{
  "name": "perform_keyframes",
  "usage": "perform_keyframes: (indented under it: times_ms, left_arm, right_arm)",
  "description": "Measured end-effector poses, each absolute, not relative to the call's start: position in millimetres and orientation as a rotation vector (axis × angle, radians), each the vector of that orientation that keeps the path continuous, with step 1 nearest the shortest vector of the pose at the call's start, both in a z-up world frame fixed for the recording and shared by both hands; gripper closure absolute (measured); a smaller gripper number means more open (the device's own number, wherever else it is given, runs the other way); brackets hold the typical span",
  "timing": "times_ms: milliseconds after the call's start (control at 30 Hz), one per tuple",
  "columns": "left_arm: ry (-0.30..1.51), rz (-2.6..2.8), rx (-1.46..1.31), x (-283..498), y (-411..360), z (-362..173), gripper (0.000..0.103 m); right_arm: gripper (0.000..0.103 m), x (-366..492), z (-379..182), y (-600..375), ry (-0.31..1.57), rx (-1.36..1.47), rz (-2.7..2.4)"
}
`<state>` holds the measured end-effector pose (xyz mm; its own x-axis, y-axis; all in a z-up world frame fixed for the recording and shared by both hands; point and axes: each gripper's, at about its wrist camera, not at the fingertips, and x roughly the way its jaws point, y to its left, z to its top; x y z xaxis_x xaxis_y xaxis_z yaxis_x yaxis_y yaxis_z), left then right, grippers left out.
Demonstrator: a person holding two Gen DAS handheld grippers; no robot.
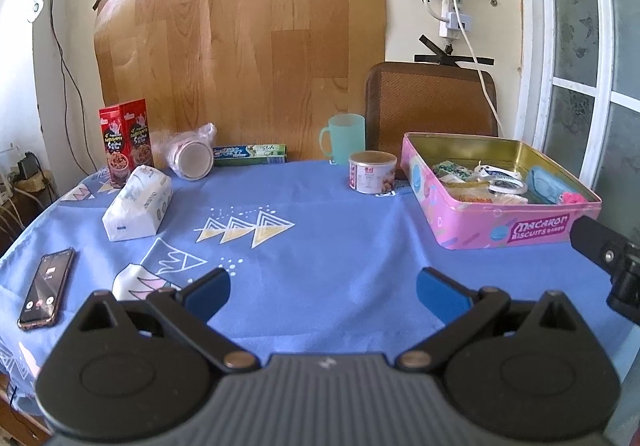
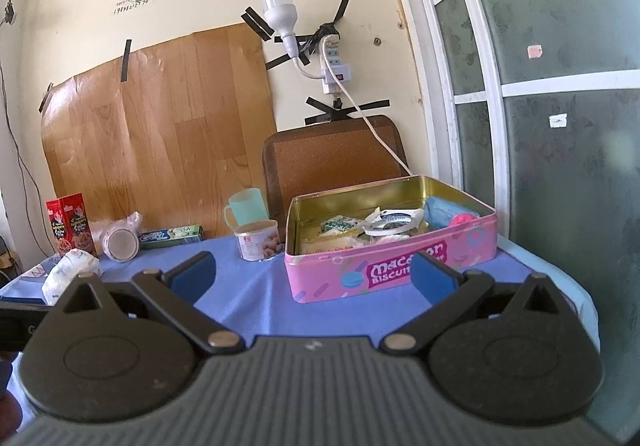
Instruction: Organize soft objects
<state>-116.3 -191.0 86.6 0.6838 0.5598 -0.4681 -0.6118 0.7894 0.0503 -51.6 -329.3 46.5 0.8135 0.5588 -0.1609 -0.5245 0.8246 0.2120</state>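
Observation:
A white tissue pack (image 1: 138, 202) lies on the blue tablecloth at the left; it also shows in the right wrist view (image 2: 68, 272). A pink Macaron biscuit tin (image 1: 500, 224) stands open at the right, holding tape rolls, packets, a blue roll (image 2: 442, 211) and a pink fuzzy item (image 2: 462, 219). My left gripper (image 1: 323, 292) is open and empty above the cloth's middle front. My right gripper (image 2: 314, 276) is open and empty just in front of the tin (image 2: 360, 274). Part of the right gripper (image 1: 608, 258) shows at the left view's right edge.
A phone (image 1: 47, 289) lies at the front left. At the back stand a red snack box (image 1: 128, 140), a tipped jar in plastic (image 1: 192, 158), a toothpaste box (image 1: 250, 155), a green mug (image 1: 346, 138), a small can (image 1: 372, 171) and a brown chair back (image 1: 432, 102).

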Motion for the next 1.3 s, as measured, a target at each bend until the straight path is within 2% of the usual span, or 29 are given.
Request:
perform_keyframes:
  times_ms: [1300]
  left_arm:
    - [0.504,0.653,-0.114,-116.0,-189.6,79.7,0.000]
  right_arm:
    - [0.000,-56.3,41.6,-324.4,0.225,0.166,0.581]
